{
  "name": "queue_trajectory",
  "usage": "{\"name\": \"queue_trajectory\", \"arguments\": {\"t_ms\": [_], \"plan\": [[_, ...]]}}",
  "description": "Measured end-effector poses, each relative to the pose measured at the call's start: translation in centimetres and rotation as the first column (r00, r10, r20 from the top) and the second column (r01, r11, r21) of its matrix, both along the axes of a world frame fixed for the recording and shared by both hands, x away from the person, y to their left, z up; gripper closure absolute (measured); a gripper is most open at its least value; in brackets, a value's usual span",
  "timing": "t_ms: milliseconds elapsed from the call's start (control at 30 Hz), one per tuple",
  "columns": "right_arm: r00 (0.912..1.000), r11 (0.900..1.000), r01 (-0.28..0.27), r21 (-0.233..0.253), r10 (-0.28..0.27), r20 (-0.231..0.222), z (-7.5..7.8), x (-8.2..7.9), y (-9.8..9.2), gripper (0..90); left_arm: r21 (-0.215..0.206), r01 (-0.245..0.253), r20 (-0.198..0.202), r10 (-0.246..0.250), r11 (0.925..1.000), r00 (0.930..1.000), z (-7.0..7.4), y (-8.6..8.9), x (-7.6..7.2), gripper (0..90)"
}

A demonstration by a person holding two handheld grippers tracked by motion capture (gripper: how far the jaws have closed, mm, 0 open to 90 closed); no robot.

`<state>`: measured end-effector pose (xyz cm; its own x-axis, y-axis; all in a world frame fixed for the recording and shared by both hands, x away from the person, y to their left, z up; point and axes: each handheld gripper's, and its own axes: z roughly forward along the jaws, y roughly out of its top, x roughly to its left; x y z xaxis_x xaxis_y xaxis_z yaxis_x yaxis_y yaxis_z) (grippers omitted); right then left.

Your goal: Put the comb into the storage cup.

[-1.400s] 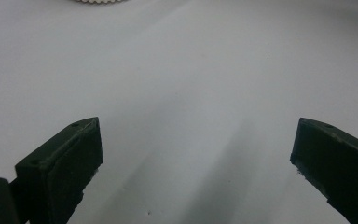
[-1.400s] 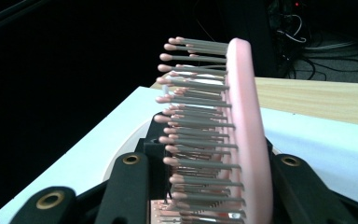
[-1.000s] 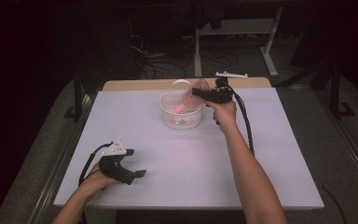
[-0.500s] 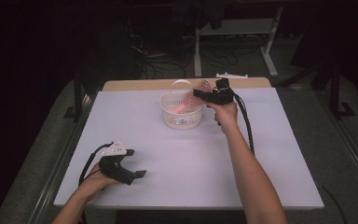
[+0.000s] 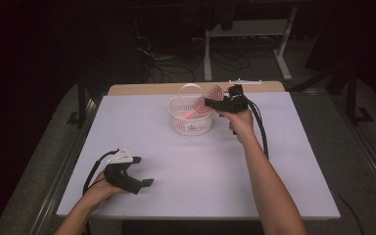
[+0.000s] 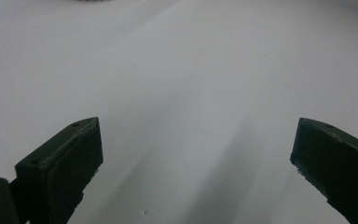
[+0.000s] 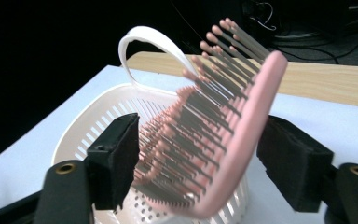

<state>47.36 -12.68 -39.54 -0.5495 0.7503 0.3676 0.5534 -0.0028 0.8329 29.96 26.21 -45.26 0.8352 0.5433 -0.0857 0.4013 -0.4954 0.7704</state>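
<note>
we are lowering the pink plastic bristled hairbrush (image 7: 223, 140), pinched in the right gripper (image 5: 214, 103), into the white perforated plastic basket (image 5: 191, 122). release is still pending. the left gripper (image 6: 193, 154) is resting with jaws spread on the white table (image 5: 200, 171).

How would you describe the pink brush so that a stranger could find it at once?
On the white table, look toward the far edge for the white basket with a looped handle. The pink brush stands tilted in it, between the jaws of the right gripper. It is the only pink, bristled thing there.

hairbrush (image 5: 206, 100) apparently partly in basket (image 5: 191, 122), table's (image 5: 274, 196) far middle
</note>
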Motion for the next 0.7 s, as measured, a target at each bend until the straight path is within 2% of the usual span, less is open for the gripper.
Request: {"name": "queue_trajectory", "arguments": {"t_ms": [367, 700], "plan": [[0.9997, 0.998, -0.015, -0.053, 0.017, 0.020, 0.5, -1.1, -0.8, 22.9, 0.002, -0.004, 0.002, 0.004, 1.0000, 1.0000, 0.0, 0.1, -0.1, 2.0], [0.9978, 0.993, -0.055, -0.101, 0.058, 0.032, 1.1, -2.0, -0.8, 16.0, -0.001, -0.009, 0.005, 0.009, 1.0000, 0.9999, 0.1, 0.1, -0.1, 2.0]]}}
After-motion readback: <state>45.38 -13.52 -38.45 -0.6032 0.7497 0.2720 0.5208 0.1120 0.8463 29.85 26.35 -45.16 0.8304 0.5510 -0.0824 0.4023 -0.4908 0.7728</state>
